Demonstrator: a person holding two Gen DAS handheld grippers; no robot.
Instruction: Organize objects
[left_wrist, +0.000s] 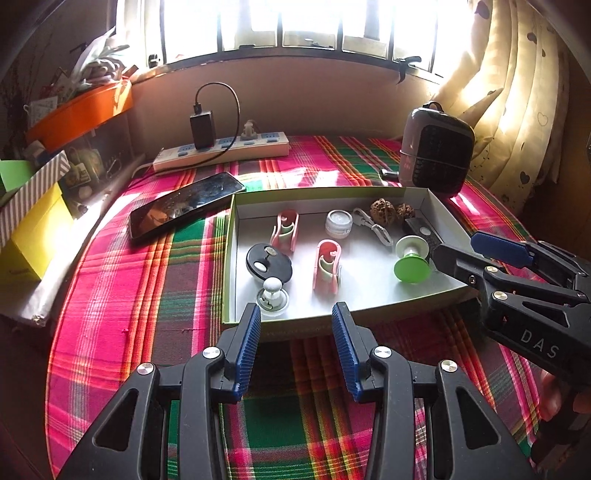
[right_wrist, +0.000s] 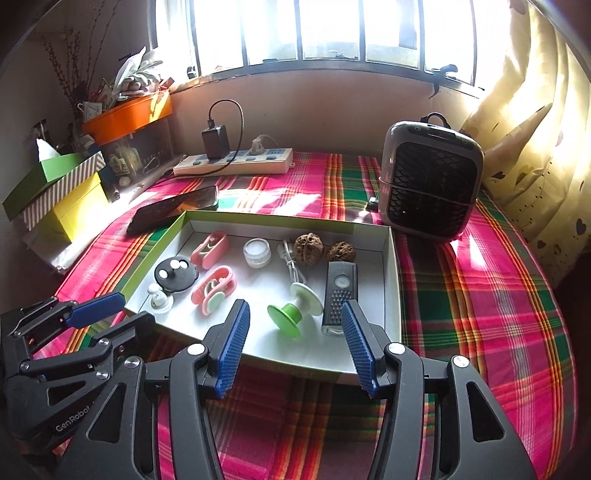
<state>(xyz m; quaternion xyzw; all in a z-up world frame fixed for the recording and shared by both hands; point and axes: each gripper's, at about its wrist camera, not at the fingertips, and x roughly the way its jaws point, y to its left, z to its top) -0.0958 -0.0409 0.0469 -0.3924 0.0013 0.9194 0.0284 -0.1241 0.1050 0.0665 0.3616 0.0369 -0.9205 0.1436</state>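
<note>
Both tools hang over the near edge of the box (right_wrist: 391, 295), jaws part open, nothing gripped. Left tool (left_wrist: 296, 314), right tool (right_wrist: 295, 321). Judged next: pick 1 item, come down straight, keep pads off the box wall. Green spool (right_wrist: 293, 314) lies inside the box, just past the right tool; remote (right_wrist: 340, 295) lies beside the spool.

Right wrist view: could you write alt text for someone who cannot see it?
A shallow white box on a plaid tablecloth holds small items: two pink clips, a green and white spool, two walnuts, a small jar and a black remote. The open, empty right gripper hangs over the box's near edge, the left gripper beside it.
</note>
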